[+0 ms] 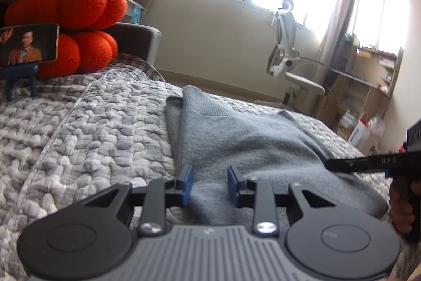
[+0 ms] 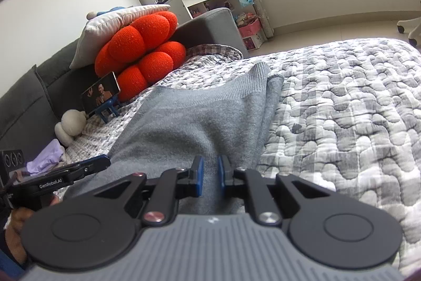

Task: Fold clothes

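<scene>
A grey knitted garment (image 1: 236, 138) lies on the quilted bed, partly folded with one layer over another; it also shows in the right wrist view (image 2: 189, 117). My left gripper (image 1: 210, 185) hovers over its near edge with jaws open and cloth visible between them. My right gripper (image 2: 210, 174) sits low over the garment's near part, jaws narrowly apart with grey cloth running between the blue pads. The right gripper (image 1: 368, 163) shows at the right edge of the left wrist view. The left gripper (image 2: 79, 170) shows at the left of the right wrist view.
A grey-white quilted bedspread (image 2: 342, 109) covers the bed. Orange knot cushions (image 2: 142, 54), a white pillow, a phone on a blue stand (image 2: 101, 96), a small plush (image 2: 69, 127) and lilac cloth (image 2: 44, 158) sit by the headboard. An office chair (image 1: 286, 57) and shelves stand beyond.
</scene>
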Available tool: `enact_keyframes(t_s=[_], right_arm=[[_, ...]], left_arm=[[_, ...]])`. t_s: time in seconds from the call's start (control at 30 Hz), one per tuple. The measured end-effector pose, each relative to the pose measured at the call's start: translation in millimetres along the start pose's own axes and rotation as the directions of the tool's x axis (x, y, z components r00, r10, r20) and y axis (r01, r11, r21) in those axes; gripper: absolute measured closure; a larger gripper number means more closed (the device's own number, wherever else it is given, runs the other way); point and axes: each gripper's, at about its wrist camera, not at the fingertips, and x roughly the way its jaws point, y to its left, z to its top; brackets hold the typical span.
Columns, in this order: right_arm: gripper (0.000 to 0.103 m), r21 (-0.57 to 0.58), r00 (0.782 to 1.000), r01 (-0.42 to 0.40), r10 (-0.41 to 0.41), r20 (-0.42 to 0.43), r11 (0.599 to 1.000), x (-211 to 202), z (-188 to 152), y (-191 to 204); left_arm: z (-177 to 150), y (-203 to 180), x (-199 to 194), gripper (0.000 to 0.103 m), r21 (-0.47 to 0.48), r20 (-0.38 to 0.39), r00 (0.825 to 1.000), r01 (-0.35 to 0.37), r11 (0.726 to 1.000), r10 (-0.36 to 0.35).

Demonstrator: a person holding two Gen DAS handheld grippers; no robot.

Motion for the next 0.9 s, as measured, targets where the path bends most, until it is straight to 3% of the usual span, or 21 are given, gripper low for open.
enact_keyframes(t_s=[0.13, 0.2, 0.73, 0.9], right_arm=[[0.09, -0.019, 1.0, 0.018, -0.018, -0.004, 1.0, 0.9, 0.5, 3.2], [0.09, -0.027, 1.0, 0.024, -0.024, -0.002, 0.999, 0.7, 0.3, 4.5], [0.09, -0.046, 0.999, 0.04, -0.04, 0.005, 0.998, -0.2, -0.8, 11.5], [0.063, -0.069, 1.0, 0.016, -0.016, 0.006, 0.998, -1.5, 0.1, 17.5]], left_arm=[[0.0, -4.2, 0.9, 0.071, 0.017, -0.005, 0.999, -0.045, 0.999, 0.045], [0.2, -5.5, 3.1, 0.062, 0.028, -0.022, 0.997, -0.069, 0.997, 0.07], [14.5, 1.1, 0.6, 0.062, -0.014, -0.051, 0.996, -0.079, 0.997, 0.078], [40.5, -3.0, -9.6, 0.06, -0.019, -0.014, 1.0, -0.005, 1.0, 0.005]])
